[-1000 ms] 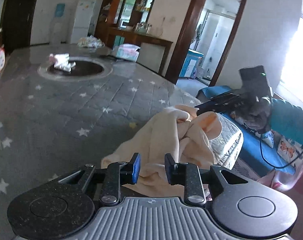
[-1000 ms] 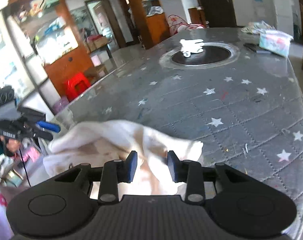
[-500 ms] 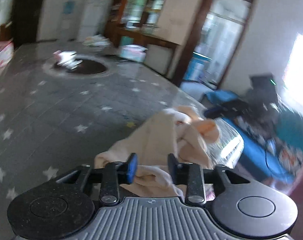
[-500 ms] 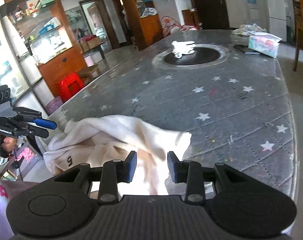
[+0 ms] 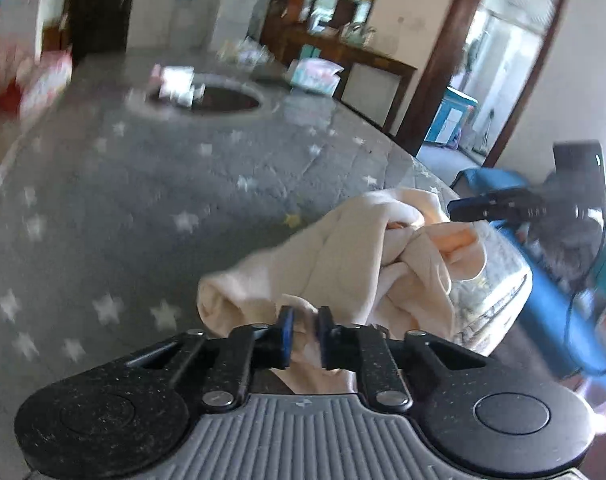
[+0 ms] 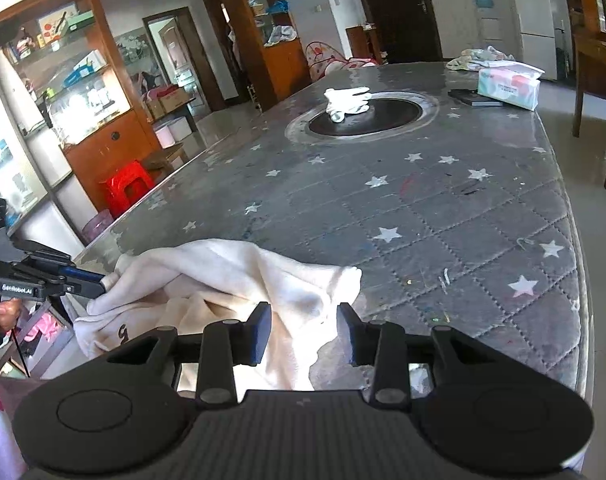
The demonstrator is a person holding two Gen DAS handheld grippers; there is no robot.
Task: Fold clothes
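A cream garment (image 5: pixel 343 264) lies crumpled at the near corner of the grey star-patterned table cover (image 5: pixel 143 200). My left gripper (image 5: pixel 303 336) is shut on a fold of its near edge. In the right wrist view the garment (image 6: pixel 223 276) spreads from the table corner toward the left gripper (image 6: pixel 99 282), which pinches its far end. My right gripper (image 6: pixel 305 336) stands open, with a hanging part of the cloth showing between its fingers. From the left wrist view the right gripper (image 5: pixel 453 208) sits just beyond the bunched cloth.
White gloves (image 6: pixel 345 102) rest on a dark round inset mid-table. A tissue pack (image 6: pixel 507 88) and a dark flat object stand at the far right edge. A red stool (image 6: pixel 127 188) and cabinets flank the table's left side. Blue furniture (image 5: pixel 563 320) sits off the corner.
My left gripper's fingers have come together onto the garment's fold, and its view has swung and blurred. The right gripper stays open and the cloth has stretched out leftward.
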